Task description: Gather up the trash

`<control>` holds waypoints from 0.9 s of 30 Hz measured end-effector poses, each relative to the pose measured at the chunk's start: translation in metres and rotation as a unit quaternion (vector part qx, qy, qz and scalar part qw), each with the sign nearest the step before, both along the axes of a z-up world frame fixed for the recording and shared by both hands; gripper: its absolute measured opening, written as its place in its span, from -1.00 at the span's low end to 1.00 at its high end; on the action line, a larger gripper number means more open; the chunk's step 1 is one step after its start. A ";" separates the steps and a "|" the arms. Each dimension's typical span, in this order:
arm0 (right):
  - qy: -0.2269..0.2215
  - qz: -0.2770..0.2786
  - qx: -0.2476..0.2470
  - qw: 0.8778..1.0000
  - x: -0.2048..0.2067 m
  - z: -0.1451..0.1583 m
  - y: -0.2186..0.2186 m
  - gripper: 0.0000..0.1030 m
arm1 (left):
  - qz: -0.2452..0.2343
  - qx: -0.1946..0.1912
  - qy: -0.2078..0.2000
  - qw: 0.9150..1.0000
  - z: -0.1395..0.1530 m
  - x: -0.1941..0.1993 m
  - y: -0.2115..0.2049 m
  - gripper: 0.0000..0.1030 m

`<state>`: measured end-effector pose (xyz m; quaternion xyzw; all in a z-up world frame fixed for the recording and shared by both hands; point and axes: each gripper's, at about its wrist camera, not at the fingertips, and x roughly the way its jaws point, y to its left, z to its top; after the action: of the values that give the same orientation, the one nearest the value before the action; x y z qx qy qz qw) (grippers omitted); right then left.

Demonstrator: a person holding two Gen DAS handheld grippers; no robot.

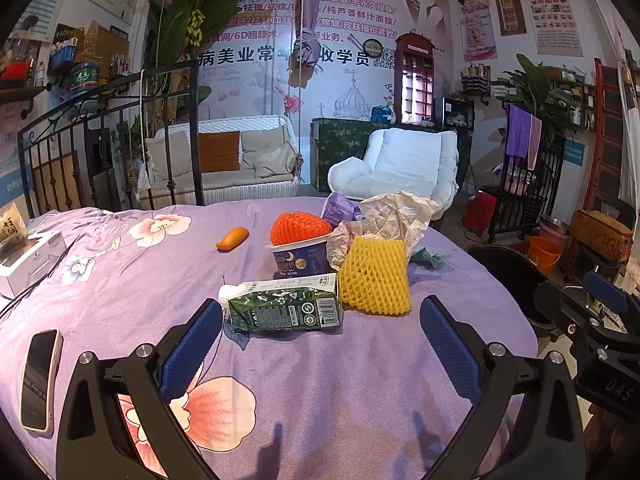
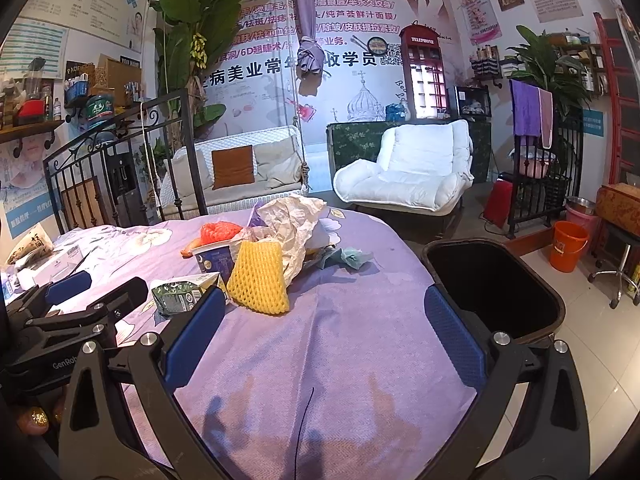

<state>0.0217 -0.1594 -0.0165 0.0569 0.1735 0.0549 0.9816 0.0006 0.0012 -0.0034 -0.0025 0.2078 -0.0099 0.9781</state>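
Observation:
A pile of trash lies on the purple flowered cloth (image 1: 304, 380): a green drink carton (image 1: 284, 306) on its side, a yellow foam net (image 1: 374, 276), a blue yoghurt cup (image 1: 302, 258) with an orange foam net (image 1: 298, 227) on it, crumpled paper (image 1: 394, 214) and a purple wrapper (image 1: 340, 208). My left gripper (image 1: 320, 344) is open, just short of the carton. My right gripper (image 2: 326, 332) is open over bare cloth, with the yellow net (image 2: 260, 282) and carton (image 2: 184, 296) ahead to its left. A black bin (image 2: 496, 284) stands at the table's right edge.
A phone (image 1: 38, 380) and a white box (image 1: 28, 258) lie on the left of the table. A small orange object (image 1: 233, 238) sits behind the carton. A crumpled teal tissue (image 2: 348, 258) lies right of the pile. An orange bucket (image 2: 568, 246) stands on the floor.

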 end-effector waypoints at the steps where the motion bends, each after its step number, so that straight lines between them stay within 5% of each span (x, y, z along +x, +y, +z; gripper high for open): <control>1: 0.001 0.000 0.000 1.000 0.000 0.000 0.001 0.92 | 0.000 0.000 0.000 1.000 -0.002 -0.001 0.001 0.91; 27: 0.003 0.004 0.000 1.000 0.001 0.000 0.003 0.92 | -0.001 -0.001 0.002 1.000 -0.004 0.000 0.002 0.91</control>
<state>0.0222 -0.1562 -0.0169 0.0563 0.1766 0.0590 0.9809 0.0003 0.0033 -0.0072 -0.0029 0.2100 -0.0113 0.9776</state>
